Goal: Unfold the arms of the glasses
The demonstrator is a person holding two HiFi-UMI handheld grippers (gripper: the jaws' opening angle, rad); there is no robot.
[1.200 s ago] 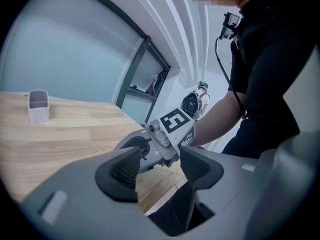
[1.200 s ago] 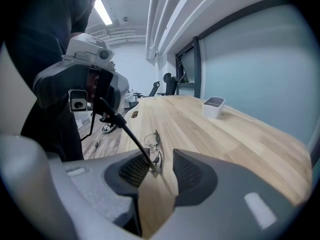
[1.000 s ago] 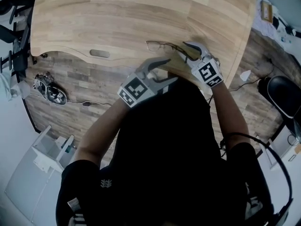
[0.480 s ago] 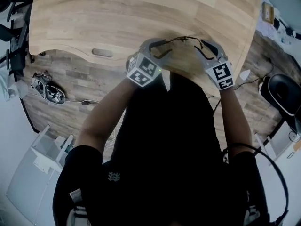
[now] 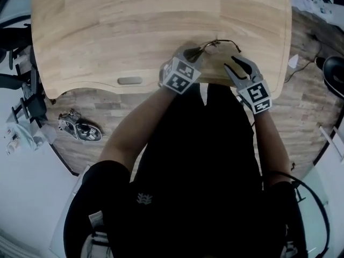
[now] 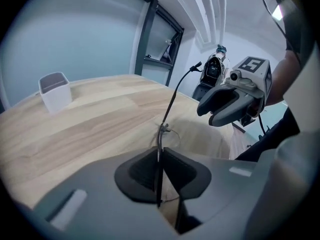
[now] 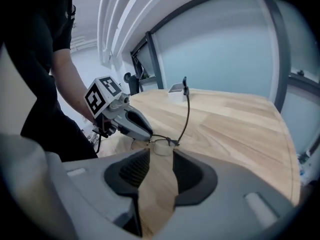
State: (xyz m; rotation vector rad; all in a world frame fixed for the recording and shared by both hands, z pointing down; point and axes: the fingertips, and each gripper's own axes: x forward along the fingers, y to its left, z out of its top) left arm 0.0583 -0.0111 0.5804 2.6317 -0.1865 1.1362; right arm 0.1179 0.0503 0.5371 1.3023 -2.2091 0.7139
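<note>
Held the glasses [image 5: 223, 41] in the left gripper [image 5: 196, 51], upper middle of the head view, close to the near edge of the wooden table [image 5: 107, 31]. Had just been closing those jaws. In the left gripper view, found them pinched on the thin dark frame, one pad on each side, with a lens rim poking out just beyond the tips near frame centre. Saw one arm [image 6: 176, 96] standing up from the hinge toward the upper middle of that view, its tip curved. Carried the right gripper [image 5: 232, 63] just right of the glasses in the head view, jaws apart and empty, only bare wood in the gap between them. In the right gripper view, had the lens and frame just past the jaw tips, near centre, apart from both pads, with the left gripper at left, clamped on the frame. Noted a small white container [image 6: 54, 90] standing upright on the table, at the left of the left gripper view, well apart from the glasses. Noted also a grey oval slot [image 5: 129, 81] at the table's near edge, left of both grippers, and a dark tangled object [image 5: 79, 129] on the wood-patterned floor [image 5: 102, 98] at middle left of the head view; could not tell what it was.
</note>
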